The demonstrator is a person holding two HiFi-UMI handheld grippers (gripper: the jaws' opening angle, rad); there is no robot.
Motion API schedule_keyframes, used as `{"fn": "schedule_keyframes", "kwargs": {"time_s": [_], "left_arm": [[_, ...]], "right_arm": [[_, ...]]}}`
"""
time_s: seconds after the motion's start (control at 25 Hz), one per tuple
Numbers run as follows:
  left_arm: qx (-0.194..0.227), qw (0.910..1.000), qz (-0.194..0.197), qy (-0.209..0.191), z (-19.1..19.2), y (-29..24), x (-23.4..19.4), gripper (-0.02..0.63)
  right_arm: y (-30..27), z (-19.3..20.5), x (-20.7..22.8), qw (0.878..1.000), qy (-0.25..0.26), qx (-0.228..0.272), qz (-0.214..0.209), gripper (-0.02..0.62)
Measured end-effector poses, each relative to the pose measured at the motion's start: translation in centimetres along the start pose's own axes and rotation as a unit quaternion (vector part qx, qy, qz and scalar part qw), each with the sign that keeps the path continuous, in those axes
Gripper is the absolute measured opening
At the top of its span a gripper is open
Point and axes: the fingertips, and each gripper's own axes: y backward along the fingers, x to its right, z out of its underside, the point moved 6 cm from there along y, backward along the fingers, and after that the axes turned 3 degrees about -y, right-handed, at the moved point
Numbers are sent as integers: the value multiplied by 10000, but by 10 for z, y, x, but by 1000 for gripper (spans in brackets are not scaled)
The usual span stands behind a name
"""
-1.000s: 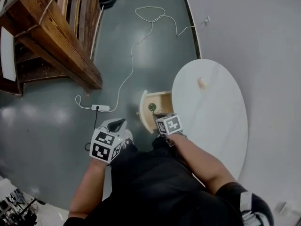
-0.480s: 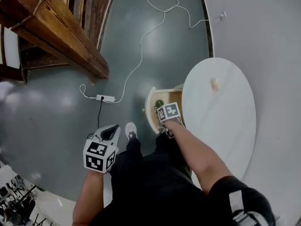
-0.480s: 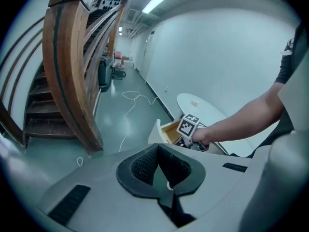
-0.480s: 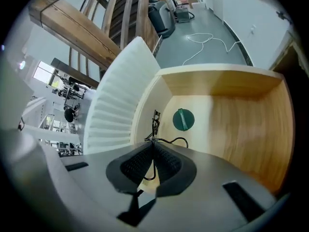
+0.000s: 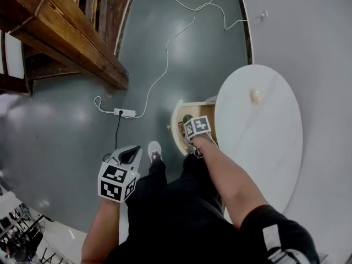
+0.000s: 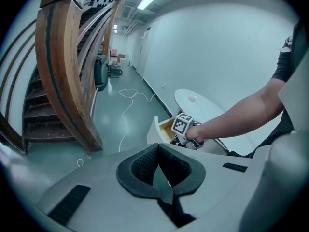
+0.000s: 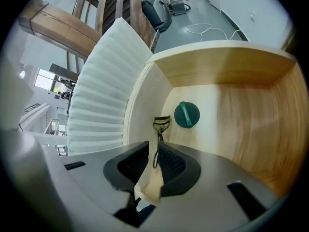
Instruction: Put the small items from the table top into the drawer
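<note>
A white oval table carries one small pale item near its far end. Its wooden drawer stands pulled out to the left. On the drawer floor lies a round green item. My right gripper hangs over the drawer's inside; its jaws are opening, and a thin black eyelash curler hangs loosely in the gap between them. In the head view only the right gripper's marker cube shows, over the drawer. My left gripper is held off to the left above the floor, shut on nothing.
A wooden staircase fills the upper left. A white cable with a power strip runs across the grey floor. The person's shoe and dark trousers are below the drawer. A white wall borders the table at right.
The right gripper has moved a little further in over the drawer. The left gripper has drawn back and away from the drawer. The head view has shifted slightly.
</note>
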Motion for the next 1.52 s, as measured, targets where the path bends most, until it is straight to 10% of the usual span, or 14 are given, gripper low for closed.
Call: {"fn": "schedule_keyframes", "kwargs": {"time_s": [0.72,1.24,1.52], "left_arm": [[267,9944,521,-876,-61,-8,20,14],[376,9788,1019,-1738,-108,-27,59,14],[428,9765,1080,-1817,-122,-37,76,14]], "right_arm": [[104,12,-53,9896,382,1328,-407,43],[227,23,-67,9403,547,3352,-237,12],[277,25,-1,9146,645,3900,848,11]]}}
